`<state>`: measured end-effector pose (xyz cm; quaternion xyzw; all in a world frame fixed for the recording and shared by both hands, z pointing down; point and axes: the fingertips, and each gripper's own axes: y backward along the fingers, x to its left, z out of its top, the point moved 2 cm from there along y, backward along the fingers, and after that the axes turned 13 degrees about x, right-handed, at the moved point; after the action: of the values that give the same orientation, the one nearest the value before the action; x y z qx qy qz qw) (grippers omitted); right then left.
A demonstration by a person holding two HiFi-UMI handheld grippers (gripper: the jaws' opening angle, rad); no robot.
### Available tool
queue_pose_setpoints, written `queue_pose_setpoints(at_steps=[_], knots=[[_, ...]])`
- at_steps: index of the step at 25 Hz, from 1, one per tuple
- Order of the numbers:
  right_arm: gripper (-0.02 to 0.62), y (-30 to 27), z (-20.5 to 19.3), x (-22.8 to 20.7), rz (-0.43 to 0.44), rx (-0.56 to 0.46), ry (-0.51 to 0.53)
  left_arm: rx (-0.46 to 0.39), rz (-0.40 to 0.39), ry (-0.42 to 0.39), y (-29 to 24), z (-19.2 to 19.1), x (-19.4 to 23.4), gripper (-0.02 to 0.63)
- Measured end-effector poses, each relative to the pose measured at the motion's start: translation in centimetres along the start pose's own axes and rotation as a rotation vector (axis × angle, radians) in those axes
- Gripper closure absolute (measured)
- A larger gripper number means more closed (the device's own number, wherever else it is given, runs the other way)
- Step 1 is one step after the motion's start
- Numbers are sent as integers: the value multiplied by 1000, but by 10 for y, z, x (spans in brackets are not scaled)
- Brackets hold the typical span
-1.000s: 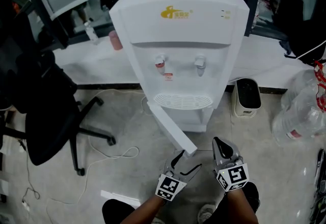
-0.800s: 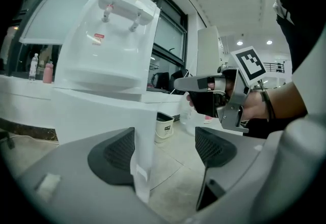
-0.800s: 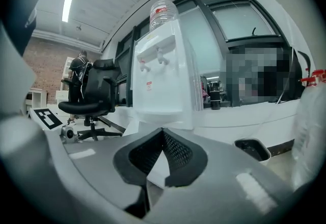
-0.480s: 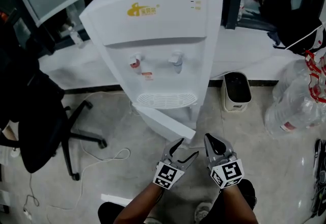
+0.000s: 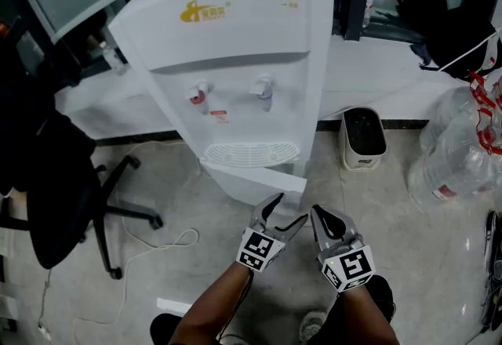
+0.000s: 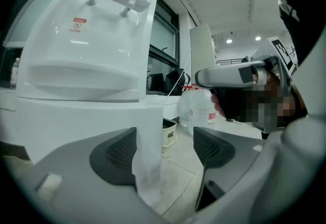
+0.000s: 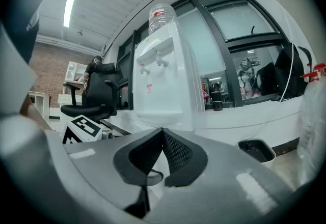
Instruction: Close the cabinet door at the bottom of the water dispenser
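The white water dispenser (image 5: 235, 69) stands ahead of me on the floor. Its bottom cabinet door (image 5: 255, 181) stands slightly ajar, its free edge swung out toward me. My left gripper (image 5: 286, 210) is at that edge. In the left gripper view the door's edge (image 6: 147, 157) stands between the jaws, against the left pad (image 6: 114, 154) and clear of the right one. Those jaws have just been opening and are open. My right gripper (image 5: 328, 224) hovers just to the right, shut with nothing in it, its pads (image 7: 173, 154) meeting.
A black office chair (image 5: 55, 179) stands at the left, a cable (image 5: 157, 245) trailing on the floor by it. A small white bin (image 5: 362, 138) sits right of the dispenser. Large clear water bottles (image 5: 463, 155) stand at the far right.
The door has swung from well open to almost against the cabinet, with my left gripper following it forward. The right gripper has hardly moved.
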<state>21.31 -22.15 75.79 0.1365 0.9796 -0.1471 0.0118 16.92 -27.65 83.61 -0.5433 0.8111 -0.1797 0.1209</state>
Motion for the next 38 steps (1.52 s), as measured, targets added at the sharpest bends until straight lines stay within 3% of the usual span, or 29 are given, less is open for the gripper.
queue_pose_setpoints(at_steps=[5,25,32,38], knots=[[591,-5,0,16,23,13,48,9,3,-44,-17,10,10,236],[590,-7,-4,18,9,48,101,32,65,-55,-36,24,53,233],[591,-11,-1,18,-19,48,65,0,69,-9,-9,24,49,235],[591,-12,4,41,-36,89,54,-11,98,52,38,10,48,301]])
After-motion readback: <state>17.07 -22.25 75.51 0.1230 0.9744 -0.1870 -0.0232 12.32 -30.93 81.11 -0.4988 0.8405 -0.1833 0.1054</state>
